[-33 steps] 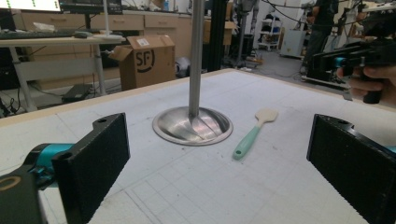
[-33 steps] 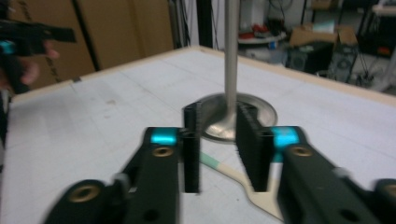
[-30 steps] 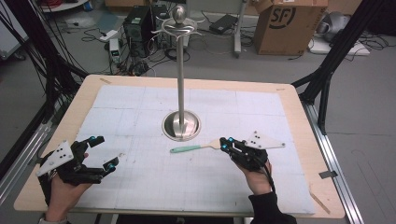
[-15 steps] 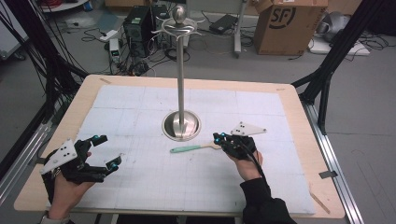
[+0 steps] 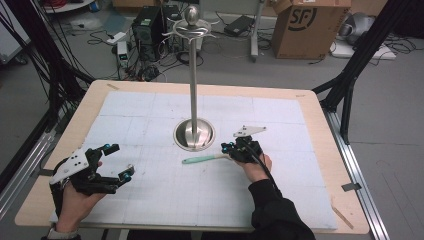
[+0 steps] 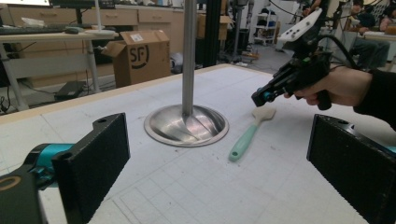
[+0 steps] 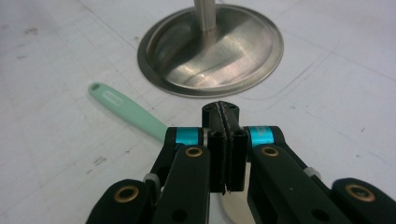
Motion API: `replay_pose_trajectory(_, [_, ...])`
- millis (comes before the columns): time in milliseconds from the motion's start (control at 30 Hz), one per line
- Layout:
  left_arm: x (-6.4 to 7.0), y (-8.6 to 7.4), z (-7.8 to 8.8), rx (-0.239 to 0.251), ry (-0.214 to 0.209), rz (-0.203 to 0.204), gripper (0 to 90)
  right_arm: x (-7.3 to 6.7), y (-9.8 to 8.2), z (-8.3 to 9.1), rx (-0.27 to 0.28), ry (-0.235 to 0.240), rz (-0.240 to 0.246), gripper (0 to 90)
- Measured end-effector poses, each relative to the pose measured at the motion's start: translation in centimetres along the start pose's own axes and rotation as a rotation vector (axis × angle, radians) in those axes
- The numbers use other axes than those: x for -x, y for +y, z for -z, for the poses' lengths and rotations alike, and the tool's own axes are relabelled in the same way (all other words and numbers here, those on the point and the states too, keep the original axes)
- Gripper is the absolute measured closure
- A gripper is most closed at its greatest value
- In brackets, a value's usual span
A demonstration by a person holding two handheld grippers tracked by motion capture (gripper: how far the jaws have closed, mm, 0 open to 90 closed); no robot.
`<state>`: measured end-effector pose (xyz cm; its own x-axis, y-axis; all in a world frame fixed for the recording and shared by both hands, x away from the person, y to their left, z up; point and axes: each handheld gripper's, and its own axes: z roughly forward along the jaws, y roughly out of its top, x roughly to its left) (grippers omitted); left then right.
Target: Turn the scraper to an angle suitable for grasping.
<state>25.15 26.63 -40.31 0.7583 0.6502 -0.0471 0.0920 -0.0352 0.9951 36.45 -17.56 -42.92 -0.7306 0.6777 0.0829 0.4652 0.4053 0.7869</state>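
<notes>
Looking down from the high view, we see the left gripper [image 5: 107,165] held low over the near left part of the table [image 5: 310,107], the hand [image 5: 75,200] beneath it with the palm turned up and the forearm entering from the bottom edge. Its jaws stand wide apart with nothing between them; in the left gripper view they frame the scene from either side.

We find the right gripper [image 5: 229,148] right of centre, its hand [image 5: 256,166] behind it in a dark sleeve [image 5: 272,210], the grey plate [image 5: 249,131] on top and a cable running back along the wrist. In the right gripper view its jaws are pressed together with no gap, and nothing is caught between them. The tips hover just above the spatula [image 5: 205,159], over the end where the pale blade meets the handle.

That spatula [image 6: 250,133] lies flat on the white gridded mat [image 5: 150,115], mint-green handle pointing toward the left, just in front of the round steel base [image 5: 194,135] of the tall stand [image 5: 192,65]. We can see the handle [image 7: 130,112] close to the base rim but apart from it.

Between the two grippers we have a broad stretch of bare mat. The mat stops short of the wooden table edge on every side, and the near edge sits close under both hands.
</notes>
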Motion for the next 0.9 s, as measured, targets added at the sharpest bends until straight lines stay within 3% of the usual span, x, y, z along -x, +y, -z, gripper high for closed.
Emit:
replay_pose_trajectory(133, [0.1, 0.0, 0.1, 0.003, -0.002, 0.002, 6.4, 0.3, -0.1, -0.7, -0.014, 0.004, -0.016, 90.0])
replay_pose_trajectory(267, [0.1, -0.1, 0.1, -0.005, -0.002, -0.004, 6.4, 0.4, -0.4, -1.6, -0.067, -0.002, -0.009, 90.0])
replay_pose_trajectory(433, [0.2, -0.2, 0.2, -0.008, 0.000, -0.001, 6.4, 0.4, -0.4, -2.0, -0.075, -0.002, -0.013, 90.0])
replay_pose_trajectory(900, [0.2, -0.4, 0.4, -0.018, 0.001, -0.001, 6.4, -0.4, -0.7, -1.6, -0.102, -0.019, 0.049, 90.0])
